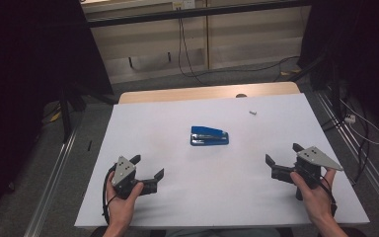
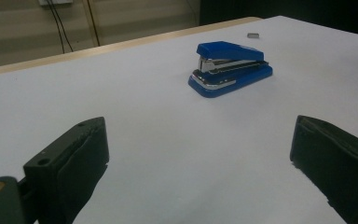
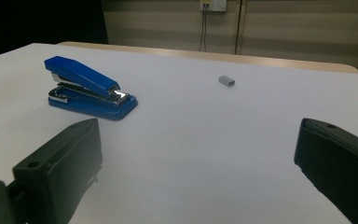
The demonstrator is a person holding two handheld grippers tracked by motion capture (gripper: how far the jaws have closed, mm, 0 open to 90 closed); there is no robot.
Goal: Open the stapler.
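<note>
The stapler (image 1: 209,136) lies flat at the middle of the white table (image 1: 177,197), well apart from both grippers, probably set there so either hand can reach it. The left gripper (image 1: 148,168) and right gripper (image 1: 282,155) rest near the front edge, each with jaws wide apart and nothing between them. 1 small block of staples (image 1: 252,112) sits farther back; nothing bars the way to the stapler

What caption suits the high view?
Two open grippers, left and right, flank a blue metal-trimmed stapler on a white table.
</note>
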